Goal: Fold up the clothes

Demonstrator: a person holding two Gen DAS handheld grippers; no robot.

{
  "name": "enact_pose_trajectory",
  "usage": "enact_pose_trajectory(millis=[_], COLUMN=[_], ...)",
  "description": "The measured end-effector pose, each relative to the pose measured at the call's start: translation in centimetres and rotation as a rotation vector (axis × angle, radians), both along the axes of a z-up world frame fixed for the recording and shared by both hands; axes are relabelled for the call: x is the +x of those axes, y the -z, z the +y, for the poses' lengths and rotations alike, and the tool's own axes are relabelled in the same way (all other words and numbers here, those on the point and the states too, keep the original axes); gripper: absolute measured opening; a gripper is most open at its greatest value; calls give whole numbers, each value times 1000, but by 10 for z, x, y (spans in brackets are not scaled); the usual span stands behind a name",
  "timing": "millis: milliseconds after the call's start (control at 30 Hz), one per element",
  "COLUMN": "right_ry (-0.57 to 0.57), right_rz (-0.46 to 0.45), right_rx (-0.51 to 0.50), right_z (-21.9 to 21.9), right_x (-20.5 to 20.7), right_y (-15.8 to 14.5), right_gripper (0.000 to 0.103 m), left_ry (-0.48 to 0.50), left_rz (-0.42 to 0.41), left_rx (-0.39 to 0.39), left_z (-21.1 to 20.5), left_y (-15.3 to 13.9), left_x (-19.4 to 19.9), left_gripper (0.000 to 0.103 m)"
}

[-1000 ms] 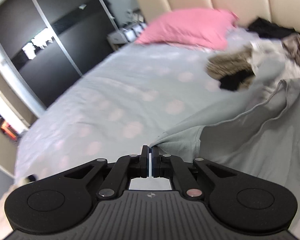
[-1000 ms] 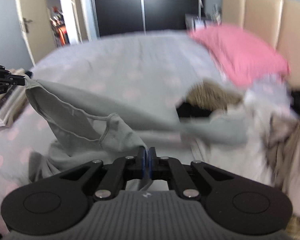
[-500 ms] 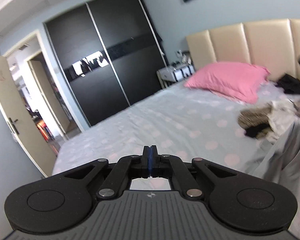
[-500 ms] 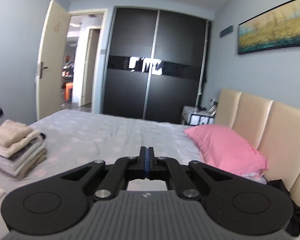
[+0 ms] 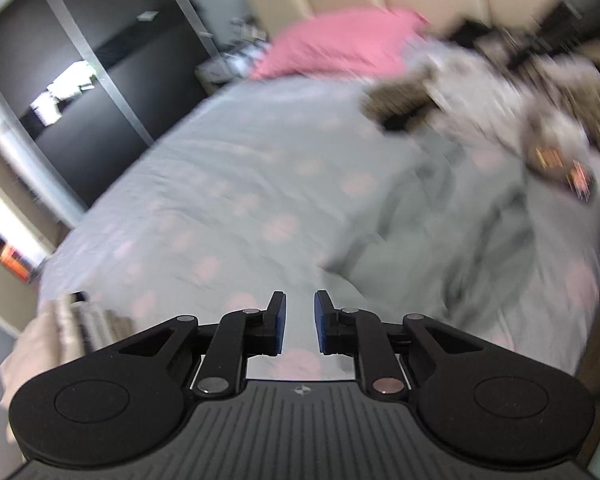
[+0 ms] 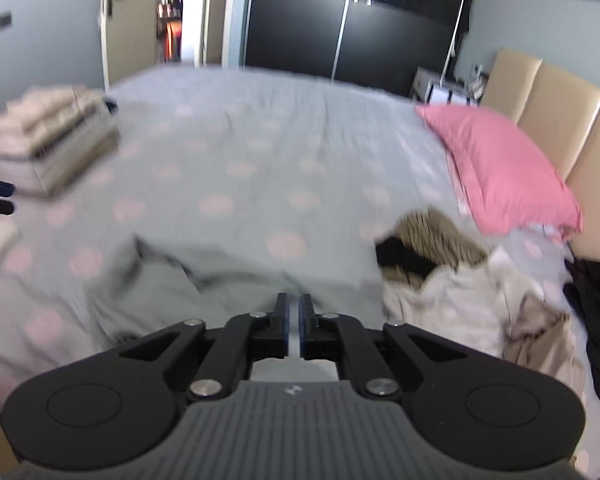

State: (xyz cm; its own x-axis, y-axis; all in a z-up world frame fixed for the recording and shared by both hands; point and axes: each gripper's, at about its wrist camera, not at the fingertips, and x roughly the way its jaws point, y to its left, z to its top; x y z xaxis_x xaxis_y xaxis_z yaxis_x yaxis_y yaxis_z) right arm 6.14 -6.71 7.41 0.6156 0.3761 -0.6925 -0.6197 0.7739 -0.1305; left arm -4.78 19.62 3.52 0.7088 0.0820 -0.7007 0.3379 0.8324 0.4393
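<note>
Left gripper [image 5: 300, 322] spread, empty; right gripper [image 6: 294, 326] nearly pressed together, empty. Rumpled grey cotton garment [image 6: 236, 280] lies on bed; flattening likely needed.

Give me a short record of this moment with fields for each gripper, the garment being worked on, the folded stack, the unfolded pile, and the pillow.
left gripper: open, empty, above the bed
right gripper: fingers nearly closed, narrow gap, grip unclear
grey garment: spread loosely on the bedspread, in front of the right gripper
folded stack: far left on the bed
unfolded pile: right side, below the pillow
pink pillow: at the headboard
</note>
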Motion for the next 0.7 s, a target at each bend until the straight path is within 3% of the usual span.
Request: enact_pose_trajectory(millis=[167, 333, 467, 667, 700], right_ry=[92, 144, 123, 119, 122], right_rz=[78, 171, 198, 241, 245], right_rx=[-43, -50, -63, -100, -108], right_z=[-25, -36, -34, -39, -41], right_x=[27, 46, 52, 62, 64], right_y=[54, 89, 100, 118, 121], right_gripper=[18, 28, 34, 36, 36], left_ry=[141, 202, 227, 272, 277], left_rz=[118, 162, 165, 159, 155], left_rx=[104, 199, 274, 370, 376], left_z=[-28, -39, -43, -44, -45], left_y=[70, 118, 149, 173, 174], left_x=[0, 12, 23, 29, 30], left_gripper=[19, 23, 40, 39, 30])
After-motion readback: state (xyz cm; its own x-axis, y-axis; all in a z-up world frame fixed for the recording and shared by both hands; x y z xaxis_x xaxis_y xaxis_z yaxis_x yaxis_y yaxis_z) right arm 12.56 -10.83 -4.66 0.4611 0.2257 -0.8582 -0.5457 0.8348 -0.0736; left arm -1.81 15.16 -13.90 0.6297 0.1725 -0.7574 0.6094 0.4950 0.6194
